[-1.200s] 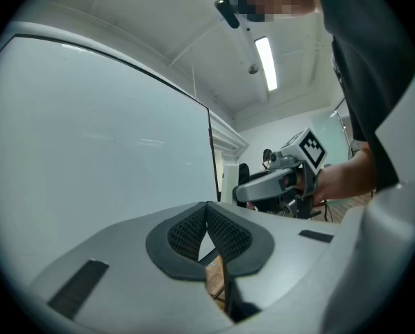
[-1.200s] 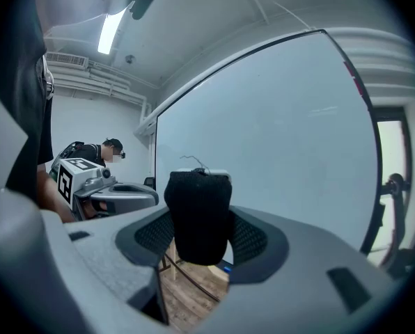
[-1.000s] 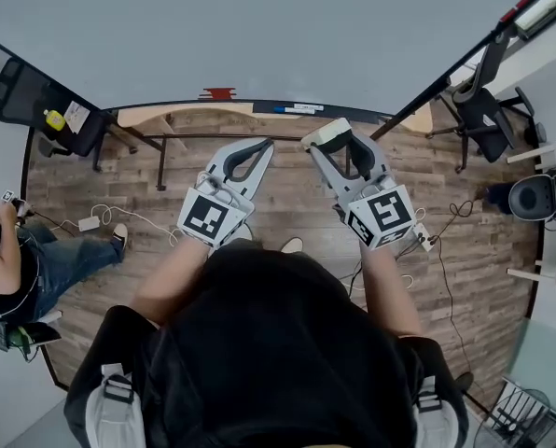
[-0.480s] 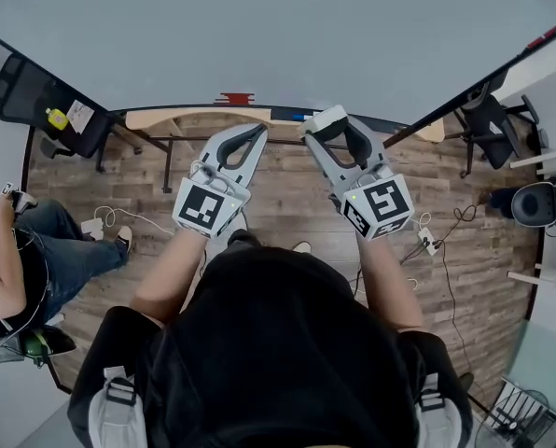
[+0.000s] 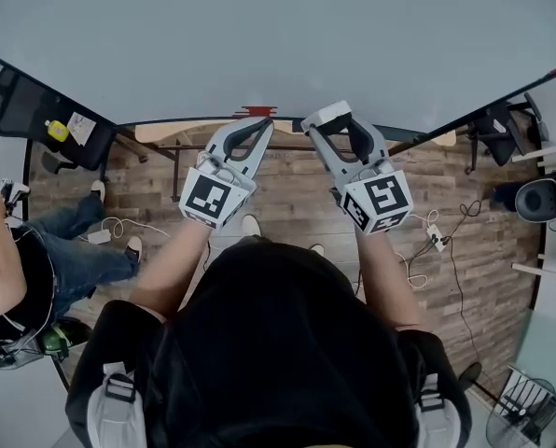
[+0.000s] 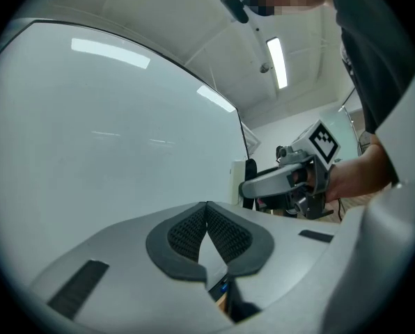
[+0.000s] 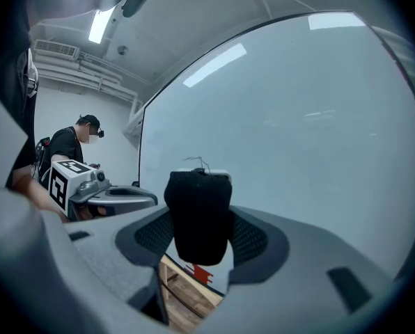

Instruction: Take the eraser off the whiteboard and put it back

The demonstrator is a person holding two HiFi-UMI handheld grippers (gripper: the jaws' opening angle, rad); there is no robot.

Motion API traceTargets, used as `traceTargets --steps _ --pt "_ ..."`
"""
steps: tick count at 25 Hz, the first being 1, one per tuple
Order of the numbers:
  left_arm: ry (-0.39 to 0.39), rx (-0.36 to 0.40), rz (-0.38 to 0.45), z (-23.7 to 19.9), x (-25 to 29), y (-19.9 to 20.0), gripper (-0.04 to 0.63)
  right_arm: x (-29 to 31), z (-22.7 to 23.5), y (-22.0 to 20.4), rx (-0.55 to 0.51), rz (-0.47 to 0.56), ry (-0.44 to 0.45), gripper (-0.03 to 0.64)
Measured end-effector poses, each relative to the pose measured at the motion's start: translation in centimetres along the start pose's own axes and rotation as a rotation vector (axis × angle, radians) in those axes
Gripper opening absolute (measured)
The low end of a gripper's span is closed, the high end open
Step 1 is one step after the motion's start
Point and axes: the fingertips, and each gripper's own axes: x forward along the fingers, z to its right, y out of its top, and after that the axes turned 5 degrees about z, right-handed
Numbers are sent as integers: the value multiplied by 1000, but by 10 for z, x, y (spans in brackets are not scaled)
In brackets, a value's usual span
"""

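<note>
Spanning the far side, a whiteboard [image 5: 259, 35] meets wood-plank floor [image 5: 287, 194]; the right gripper [image 5: 329, 124] clamps the eraser [image 7: 198, 211], and the left gripper [image 5: 257, 127] has its jaws together, empty.

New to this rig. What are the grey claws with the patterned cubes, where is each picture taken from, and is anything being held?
No robot here: a person stands facing a whiteboard and holds a two-fingered hand tool, a gripper, in each hand. The marker cubes are parts of those tools. The top-down picture comes from a camera on the person's head. The other two come from cameras riding on each gripper, looking along its fingers. The right gripper is closed on the eraser, a black felt block with a white back, held up before the board. The left gripper is shut and empty. There is no table; a narrow ledge runs along the board's lower edge. A second person sits at the left.
</note>
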Motion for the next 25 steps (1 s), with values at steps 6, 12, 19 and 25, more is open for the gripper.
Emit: traceTargets --steps 6,12,19,25 --pt "-13 -22 23 -29 8 -8 -5 31 8 -8 -29 -36 -98 225" --pt "-20 -25 38 -42 13 -12 -5 46 10 -12 -20 -39 -167 225" --pt "-26 -38 42 -73 24 -19 -5 81 19 -12 -23 -36 -248 225" --pt "-44 -36 46 -83 27 -24 -5 94 22 -15 -20 -28 -302 225"
